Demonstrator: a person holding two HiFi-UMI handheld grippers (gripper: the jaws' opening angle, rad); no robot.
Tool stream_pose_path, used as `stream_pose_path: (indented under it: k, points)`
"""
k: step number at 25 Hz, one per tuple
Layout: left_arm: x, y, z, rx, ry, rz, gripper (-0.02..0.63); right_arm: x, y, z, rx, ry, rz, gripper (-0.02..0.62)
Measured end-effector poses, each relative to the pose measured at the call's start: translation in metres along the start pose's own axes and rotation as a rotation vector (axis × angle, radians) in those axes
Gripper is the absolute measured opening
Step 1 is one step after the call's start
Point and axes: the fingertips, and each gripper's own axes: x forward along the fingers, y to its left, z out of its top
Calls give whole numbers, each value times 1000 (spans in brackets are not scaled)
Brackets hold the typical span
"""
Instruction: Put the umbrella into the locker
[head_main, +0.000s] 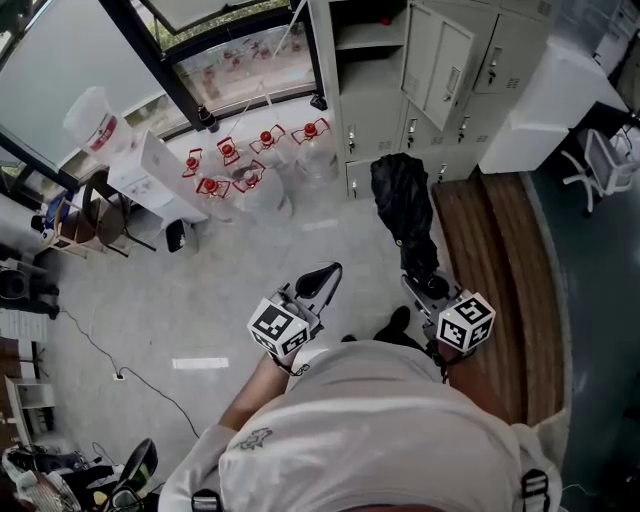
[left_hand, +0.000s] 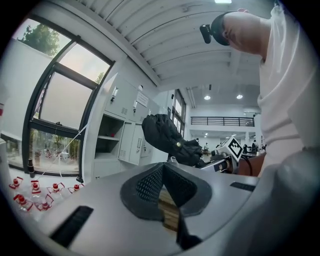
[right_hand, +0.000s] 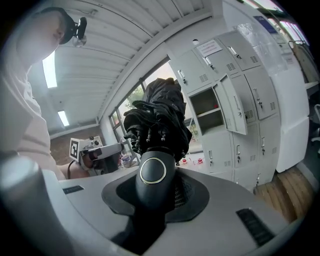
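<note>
Too small to read: the lettering on a pale sheet (right_hand: 209, 47) stuck to an upper locker door. Black-and-white square patterns on both marker cubes, one cube per gripper.

Pinched between the mesh-textured pads of the right gripper (right_hand: 157, 194): the smooth black handle of the umbrella (right_hand: 160, 112), rounded at the end, with a flat cap ringed in pale metal. One umbrella only, folded, its canopy of limp black fabric loosely bunched, small beaded rib tips hanging round the neck. Held in the air ahead of the person, fabric end toward the lockers (head_main: 440, 90), over grey floor just left of a strip of wooden planks (head_main: 500, 280).

Left gripper (left_hand: 165, 187) pressed together, mesh-textured pads meeting in a ridge with nothing between them. Carried to the left of the umbrella, apart from it.

Lockers of grey sheet metal, boxy, with vent slots and small handles. One door (right_hand: 232, 107) swung outward at the far right. Just left of it, an open compartment (right_hand: 207, 107) divided by a shelf.

On the far-left floor by the window, six clear plastic bottles (head_main: 248, 180) with red tops, clustered together.
</note>
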Motion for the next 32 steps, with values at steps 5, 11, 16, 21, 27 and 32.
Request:
stream_pose_path:
  k: [5, 11, 16, 21, 27, 32]
  points:
    - [41, 4, 0, -1, 15, -11, 11, -3, -33, 8, 12, 0, 5, 134]
    - [124, 8, 5, 4, 29, -39, 11, -16, -97, 28, 25, 4, 2, 135]
    - [198, 8, 17, 23, 1, -49, 11, -32, -155, 46, 1, 6, 10, 135]
    - [235, 7, 18, 13, -8, -29, 11, -38, -193, 55, -8, 15, 22, 135]
    - [256, 31, 17, 12, 10, -20, 11, -20, -214, 66, 4, 21, 40, 135]
    - [267, 56, 19, 21, 13, -26, 11, 3, -220, 68, 17, 39, 53, 135]
